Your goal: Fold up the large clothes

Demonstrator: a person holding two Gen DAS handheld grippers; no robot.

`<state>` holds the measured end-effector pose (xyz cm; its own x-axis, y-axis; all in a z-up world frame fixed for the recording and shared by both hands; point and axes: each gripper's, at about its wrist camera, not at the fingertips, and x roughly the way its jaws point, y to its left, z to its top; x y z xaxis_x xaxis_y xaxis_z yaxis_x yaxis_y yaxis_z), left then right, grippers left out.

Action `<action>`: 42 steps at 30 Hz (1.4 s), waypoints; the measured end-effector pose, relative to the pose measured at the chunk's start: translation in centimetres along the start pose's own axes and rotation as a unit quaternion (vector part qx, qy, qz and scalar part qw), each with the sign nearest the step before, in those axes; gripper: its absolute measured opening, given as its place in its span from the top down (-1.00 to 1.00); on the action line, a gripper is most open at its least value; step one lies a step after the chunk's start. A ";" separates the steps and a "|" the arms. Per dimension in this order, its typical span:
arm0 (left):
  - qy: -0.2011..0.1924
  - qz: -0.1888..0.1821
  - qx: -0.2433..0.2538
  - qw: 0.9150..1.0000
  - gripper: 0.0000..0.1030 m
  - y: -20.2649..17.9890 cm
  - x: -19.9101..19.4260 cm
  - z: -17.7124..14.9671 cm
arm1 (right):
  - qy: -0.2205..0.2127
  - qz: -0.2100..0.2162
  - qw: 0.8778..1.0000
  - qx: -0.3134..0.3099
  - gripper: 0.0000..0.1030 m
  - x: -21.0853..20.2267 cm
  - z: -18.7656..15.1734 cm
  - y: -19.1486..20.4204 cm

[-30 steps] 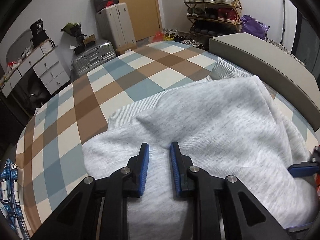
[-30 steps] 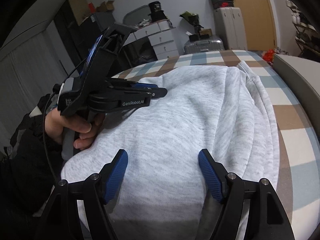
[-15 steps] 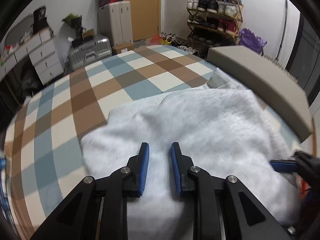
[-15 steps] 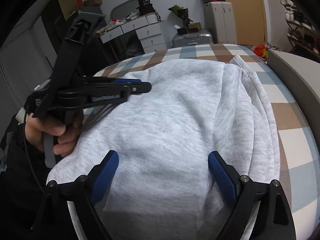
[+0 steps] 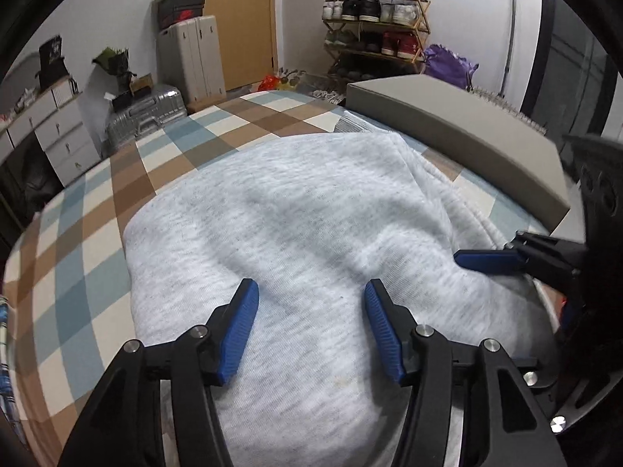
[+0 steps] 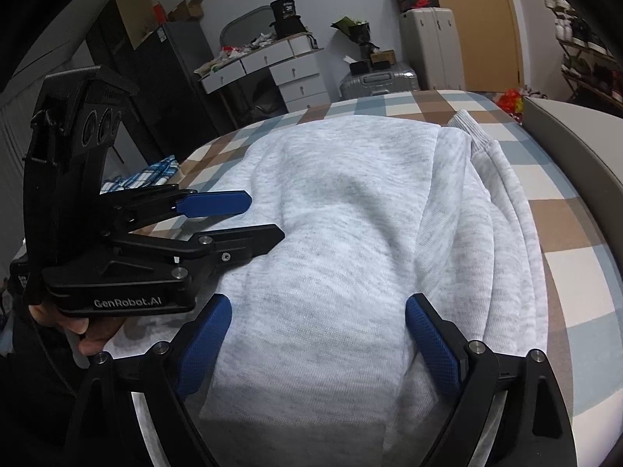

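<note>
A folded pale grey sweatshirt (image 5: 319, 210) is lying below both tongs. The left gripper (image 5: 311, 325), jaws just opening, and the right gripper (image 6: 318, 344) are gaping wide, holding nothing.

— What was seen ahead of the right tongs (image 6: 317, 340)?
— A folded grey sweatshirt (image 6: 350, 241) was laid on the checked bed (image 6: 576, 249); the jaws were spread wide above it, nothing being pinched.
— And the left tongs (image 6: 249, 220)?
— They were held by a hand (image 6: 91, 330) at the garment's left edge, their jaws just having been opened, nothing seen gripped.
</note>
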<state>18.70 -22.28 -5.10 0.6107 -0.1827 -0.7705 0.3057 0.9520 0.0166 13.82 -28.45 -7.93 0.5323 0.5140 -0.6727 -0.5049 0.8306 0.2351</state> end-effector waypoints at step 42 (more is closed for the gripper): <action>-0.003 -0.073 -0.214 0.974 -0.38 8.0 -4.8 -6.6 | 0.037 0.081 0.975 0.206 -0.93 -4.2 -1.6 -11.4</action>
<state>13.38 -12.21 -5.50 0.5877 -0.3248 -0.7410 0.0588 0.9306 -0.3612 16.20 -40.45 -8.91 0.4109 0.6410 -0.6483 -0.2549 0.7635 0.5934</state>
